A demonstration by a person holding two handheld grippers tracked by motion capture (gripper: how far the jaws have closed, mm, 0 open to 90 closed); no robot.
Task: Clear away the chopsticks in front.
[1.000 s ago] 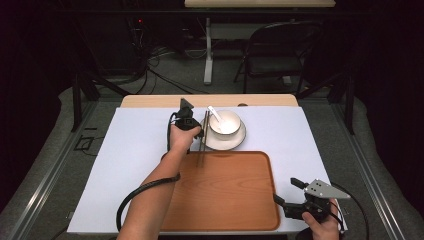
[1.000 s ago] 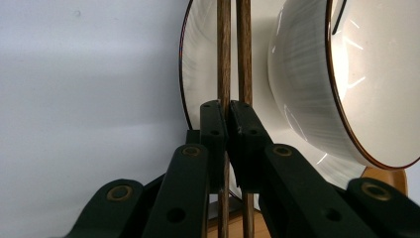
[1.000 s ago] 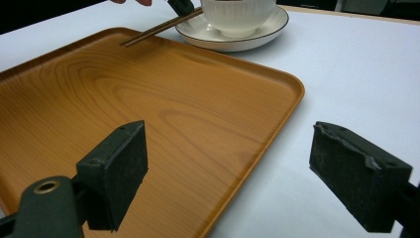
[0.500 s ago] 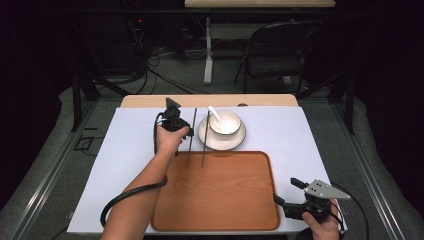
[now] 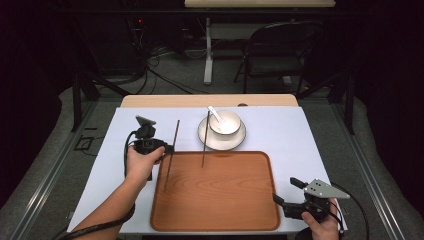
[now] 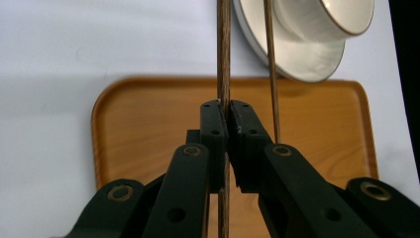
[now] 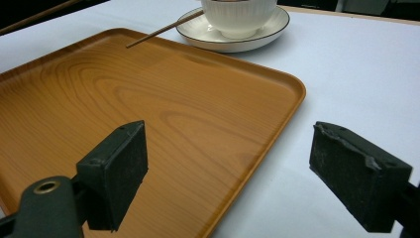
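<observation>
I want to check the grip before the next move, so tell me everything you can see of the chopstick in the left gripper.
The held chopstick is one thin, straight, dark brown stick, wood by its grain. The left gripper is shut on it partway along its length, pads on either side. In the high view it slants over the wooden tray's left edge, one end out above the white table cover. A second chopstick lies apart, leaning on the saucer's rim.

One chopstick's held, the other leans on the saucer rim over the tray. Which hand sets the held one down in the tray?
Left. The left gripper is shut on the held chopstick at the tray edge. The right gripper waits open at the tray's near right corner.
</observation>
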